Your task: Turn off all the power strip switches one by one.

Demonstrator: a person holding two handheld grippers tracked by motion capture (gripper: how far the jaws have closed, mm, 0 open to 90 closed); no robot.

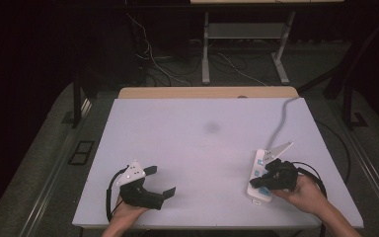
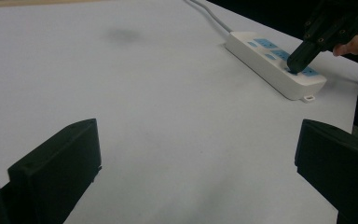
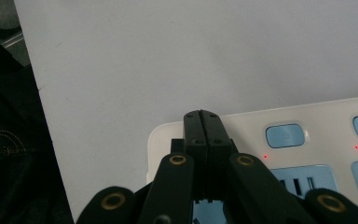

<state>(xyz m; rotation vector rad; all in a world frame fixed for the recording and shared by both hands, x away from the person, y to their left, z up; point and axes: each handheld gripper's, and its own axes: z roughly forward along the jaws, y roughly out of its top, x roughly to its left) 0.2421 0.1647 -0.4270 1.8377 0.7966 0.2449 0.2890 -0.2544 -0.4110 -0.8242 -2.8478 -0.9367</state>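
We see the left gripper (image 1: 164, 180) resting near-left on the white table (image 1: 202, 148), jaws spread wide, empty. The right gripper (image 1: 258, 182), jaws pressed together, tips down onto the near-right white plastic power strip (image 1: 258, 165), hiding its near end.

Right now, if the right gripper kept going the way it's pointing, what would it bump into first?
The right gripper, jaws shut together, points down at the white power strip. It would meet the strip's top near the end by the blue switch button. It may already be touching; the depth is hard to judge.
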